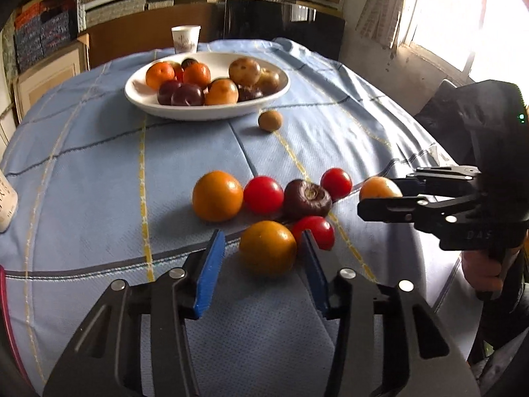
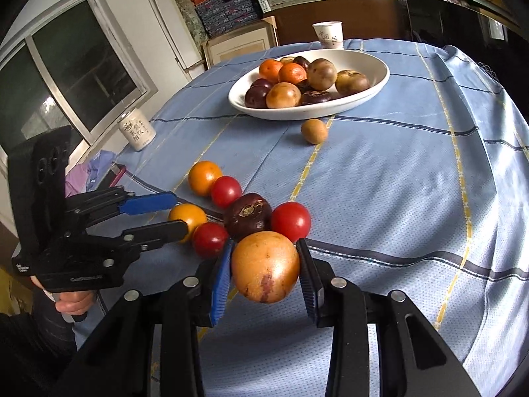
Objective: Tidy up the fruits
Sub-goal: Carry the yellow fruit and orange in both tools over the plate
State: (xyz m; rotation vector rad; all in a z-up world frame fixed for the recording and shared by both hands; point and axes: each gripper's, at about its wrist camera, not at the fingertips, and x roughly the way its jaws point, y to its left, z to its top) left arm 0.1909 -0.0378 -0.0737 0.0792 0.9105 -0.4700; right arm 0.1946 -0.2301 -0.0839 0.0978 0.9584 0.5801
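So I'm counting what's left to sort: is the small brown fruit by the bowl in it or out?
Out. The small brown fruit lies on the blue tablecloth, just in front of the white bowl's rim, apart from it.

The right tool (image 2: 264,269) was clamped on an orange fruit (image 2: 265,266); the left tool (image 1: 261,248) was held apart around another orange fruit (image 1: 267,248), pads not touching.

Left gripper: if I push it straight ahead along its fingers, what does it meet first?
The orange fruit already between the left gripper pads; the red tomato sits just beyond, beside the right pad. Depth is uncertain.
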